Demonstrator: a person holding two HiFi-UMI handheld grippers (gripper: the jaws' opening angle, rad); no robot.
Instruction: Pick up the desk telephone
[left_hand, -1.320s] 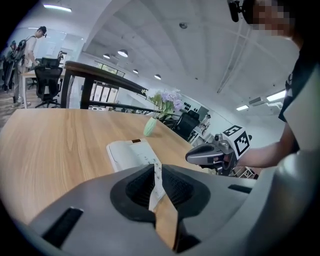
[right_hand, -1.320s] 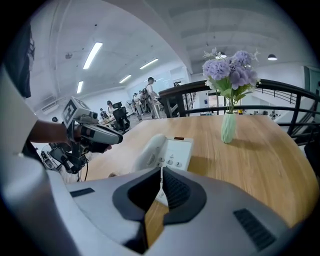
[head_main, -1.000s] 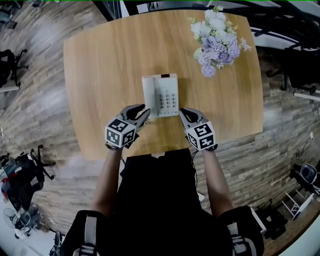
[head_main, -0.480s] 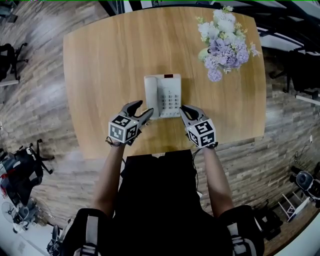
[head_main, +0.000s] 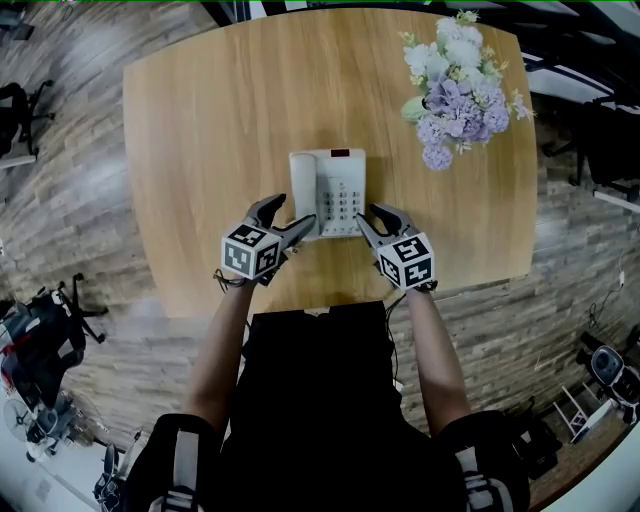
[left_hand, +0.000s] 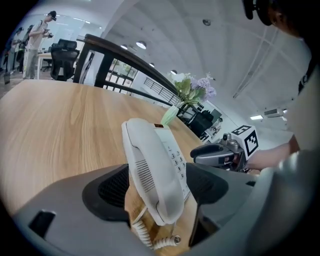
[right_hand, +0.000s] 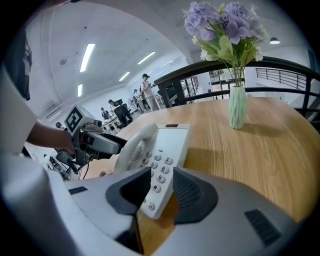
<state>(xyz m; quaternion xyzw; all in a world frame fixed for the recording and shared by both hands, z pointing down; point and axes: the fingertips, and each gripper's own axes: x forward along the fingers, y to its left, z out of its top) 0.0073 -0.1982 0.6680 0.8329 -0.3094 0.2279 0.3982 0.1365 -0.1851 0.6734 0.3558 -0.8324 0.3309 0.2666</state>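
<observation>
We see the desk telephone (head_main: 327, 193) lying flat near the middle of the wooden table (head_main: 200, 130), a little closer to the edge where the person stands. Its handset (head_main: 303, 190) rests along the left side and its keypad (head_main: 340, 203) is on the right. The left gripper (head_main: 287, 218) is at the near left corner of the telephone. Its jaws have just been opening and now stand wide apart. In the left gripper view the near end of the handset is between the two jaws with free space on both sides, so nothing is clamped there. The coiled cord (left_hand: 150, 239) lies on the table just below it. The right gripper (head_main: 372, 214) is at the near right corner. Its jaws have also just been opening and are now partly apart. In the right gripper view this corner of the telephone, with the lowest keys of the keypad, stands between the jaws, but we do not see them pressing on it. Both grippers point down at a slant toward the telephone. A pale green vase (right_hand: 236, 112) with purple and white flowers (head_main: 455, 85) stands at the far right part of the table, well apart from the telephone.
</observation>
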